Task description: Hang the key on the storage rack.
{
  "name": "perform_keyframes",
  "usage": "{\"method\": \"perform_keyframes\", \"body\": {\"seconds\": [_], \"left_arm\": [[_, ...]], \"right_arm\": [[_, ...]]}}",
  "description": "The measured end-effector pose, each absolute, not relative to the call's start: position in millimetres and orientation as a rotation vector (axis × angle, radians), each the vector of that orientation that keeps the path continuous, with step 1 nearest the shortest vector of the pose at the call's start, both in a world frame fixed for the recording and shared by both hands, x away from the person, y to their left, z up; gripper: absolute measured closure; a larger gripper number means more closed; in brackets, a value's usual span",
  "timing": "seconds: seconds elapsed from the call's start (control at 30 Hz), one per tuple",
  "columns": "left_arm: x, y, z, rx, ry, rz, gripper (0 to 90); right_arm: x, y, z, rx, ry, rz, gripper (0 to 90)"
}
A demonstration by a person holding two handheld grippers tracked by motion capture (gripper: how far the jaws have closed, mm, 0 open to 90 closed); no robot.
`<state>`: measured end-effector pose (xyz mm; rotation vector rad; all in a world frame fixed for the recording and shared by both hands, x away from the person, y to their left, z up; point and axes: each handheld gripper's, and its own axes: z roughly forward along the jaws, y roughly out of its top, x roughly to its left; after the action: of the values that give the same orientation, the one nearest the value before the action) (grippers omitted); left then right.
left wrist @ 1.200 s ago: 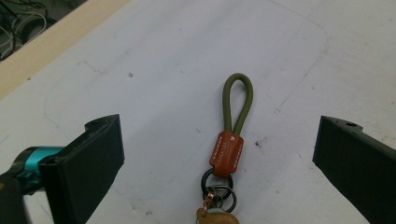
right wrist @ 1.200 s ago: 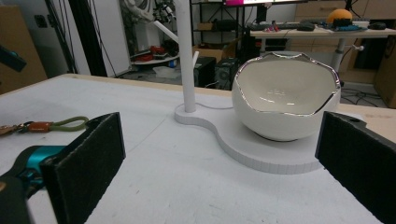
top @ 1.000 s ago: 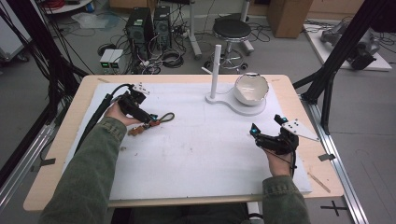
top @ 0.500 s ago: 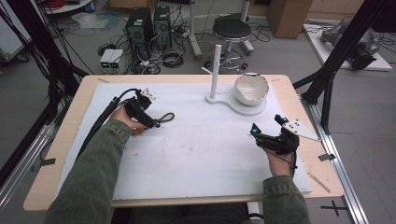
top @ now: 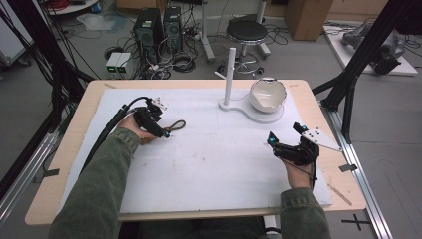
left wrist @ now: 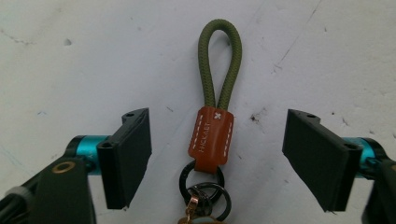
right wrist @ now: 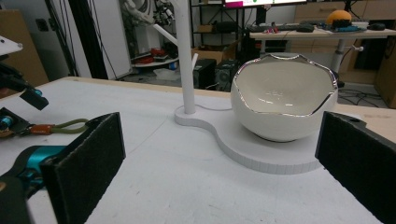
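Olive cord keychain [left wrist: 215, 107] lies flat on the white mat [top: 214, 164], left of centre, its loop pointing away from my left gripper [left wrist: 217, 154]. I straddle its leather tab with jaws wide, gripping nothing, probably lined up to pinch. Right gripper [right wrist: 219, 163] rests low, wide apart and empty, facing the bowl [right wrist: 285, 102].

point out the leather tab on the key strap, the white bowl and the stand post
leather tab [left wrist: 211, 135], left gripper view, middle of the brown leather
white bowl [right wrist: 282, 100], right gripper view, inner wall
stand post [top: 229, 74], high view, mid-height of the post
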<state>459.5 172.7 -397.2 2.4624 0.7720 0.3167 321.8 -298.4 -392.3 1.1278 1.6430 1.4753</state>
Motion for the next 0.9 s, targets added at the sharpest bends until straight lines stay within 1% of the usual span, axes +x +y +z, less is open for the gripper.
{"method": "perform_keyframes", "body": {"seconds": [0.27, 0.3, 0.4, 0.43, 0.47, 0.5, 0.53, 0.63, 0.67, 0.7, 0.73, 0.8, 0.83, 0.9], "left_arm": [[463, 171, -406, 2.5, 0.772, 0.306, 30.0], [463, 170, -407, 2.497, 0.781, 0.296, 32.0], [463, 169, -411, 2.506, 0.78, 0.288, 33.9], [464, 169, -411, 2.518, 0.772, 0.284, 38.1], [464, 169, -411, 2.526, 0.767, 0.286, 38.1], [464, 169, -412, 2.527, 0.767, 0.287, 41.1], [464, 169, -412, 2.53, 0.765, 0.287, 41.1], [464, 170, -413, 2.516, 0.785, 0.287, 49.8], [465, 171, -413, 2.52, 0.784, 0.288, 49.8], [465, 172, -413, 2.523, 0.781, 0.29, 53.5], [465, 173, -413, 2.521, 0.786, 0.299, 53.5], [466, 175, -413, 2.54, 0.772, 0.292, 58.6], [466, 175, -414, 2.536, 0.78, 0.285, 58.6], [467, 176, -414, 2.54, 0.77, 0.273, 61.9]], "right_arm": [[322, -298, -392, 1.128, 1.643, 1.477, 0.5], [321, -298, -392, 1.129, 1.641, 1.479, 0.6], [321, -299, -392, 1.128, 1.642, 1.477, 0.6], [321, -299, -392, 1.126, 1.641, 1.48, 0.6], [321, -299, -392, 1.126, 1.641, 1.479, 0.6], [321, -299, -392, 1.124, 1.642, 1.478, 0.6], [321, -299, -392, 1.124, 1.642, 1.478, 0.6], [321, -300, -392, 1.119, 1.641, 1.476, 0.6], [321, -300, -392, 1.119, 1.641, 1.476, 0.6], [321, -299, -392, 1.122, 1.644, 1.465, 0.6], [321, -299, -392, 1.122, 1.644, 1.465, 0.6], [321, -299, -392, 1.118, 1.65, 1.456, 0.6], [321, -299, -392, 1.118, 1.65, 1.456, 0.6], [320, -300, -392, 1.114, 1.644, 1.455, 0.6]]}}
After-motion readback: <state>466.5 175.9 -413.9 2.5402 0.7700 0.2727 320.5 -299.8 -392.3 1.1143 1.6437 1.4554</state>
